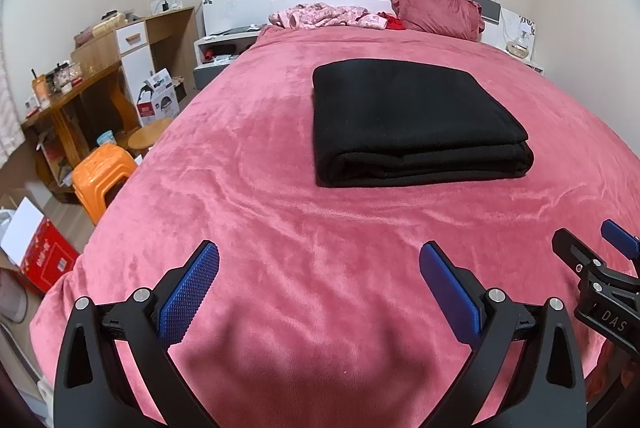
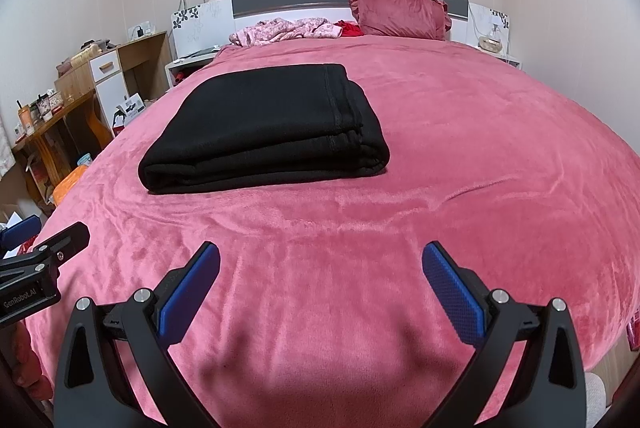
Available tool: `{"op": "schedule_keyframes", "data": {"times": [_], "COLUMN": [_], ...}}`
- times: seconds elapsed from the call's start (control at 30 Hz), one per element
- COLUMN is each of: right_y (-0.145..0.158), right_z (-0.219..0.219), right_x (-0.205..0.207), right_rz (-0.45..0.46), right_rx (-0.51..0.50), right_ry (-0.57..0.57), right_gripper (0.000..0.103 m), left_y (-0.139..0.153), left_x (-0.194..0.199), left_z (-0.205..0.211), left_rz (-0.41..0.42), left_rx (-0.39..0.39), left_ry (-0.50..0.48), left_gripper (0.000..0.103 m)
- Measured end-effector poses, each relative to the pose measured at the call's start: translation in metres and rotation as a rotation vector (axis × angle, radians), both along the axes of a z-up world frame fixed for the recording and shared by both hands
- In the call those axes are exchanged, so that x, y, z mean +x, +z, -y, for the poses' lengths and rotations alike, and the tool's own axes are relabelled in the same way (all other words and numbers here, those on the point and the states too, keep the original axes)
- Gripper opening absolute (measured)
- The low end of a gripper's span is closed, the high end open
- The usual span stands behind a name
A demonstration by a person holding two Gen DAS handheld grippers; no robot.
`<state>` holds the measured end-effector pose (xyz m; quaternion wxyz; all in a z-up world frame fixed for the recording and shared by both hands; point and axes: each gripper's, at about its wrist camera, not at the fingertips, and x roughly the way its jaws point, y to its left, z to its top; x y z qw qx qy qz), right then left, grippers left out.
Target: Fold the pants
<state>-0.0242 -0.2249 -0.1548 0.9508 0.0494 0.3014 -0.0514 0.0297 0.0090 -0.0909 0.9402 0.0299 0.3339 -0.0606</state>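
The black pants [image 1: 412,120] lie folded into a thick neat rectangle in the middle of the pink bed cover [image 1: 280,228]; they also show in the right wrist view [image 2: 268,132]. My left gripper [image 1: 320,260] is open and empty, held above the near part of the bed, well short of the pants. My right gripper [image 2: 320,260] is open and empty too, beside the left one. The right gripper's tip shows at the right edge of the left wrist view [image 1: 588,248], and the left gripper's tip at the left edge of the right wrist view [image 2: 48,236].
A red pillow [image 1: 438,10] and crumpled pink bedding [image 1: 328,16] lie by the headboard. To the left of the bed stand an orange stool [image 1: 102,172], a wooden desk [image 1: 76,96], boxes [image 1: 40,256] and a nightstand [image 1: 224,48]. Curtains hang behind the bed.
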Motion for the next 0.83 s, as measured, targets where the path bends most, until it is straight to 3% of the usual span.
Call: {"op": "schedule_keyframes", "data": {"times": [0.63,0.83], "right_y": [-0.003,-0.013], "right_z": [0.003,0.005], "right_x": [0.003,0.015], "right_rz": [-0.016,-0.081], "right_rx": [0.008,0.013], "right_ry": [0.001,0.005], "right_gripper": [0.101,0.101], "left_y": [-0.008,-0.023], "left_x": [0.003,0.013], "left_z": [0.002,0.006], "left_rz": [-0.021,-0.090], "left_rx": [0.005,0.017], "left_ry": [-0.013,-0.028], "left_gripper": [0.099,0.099]}}
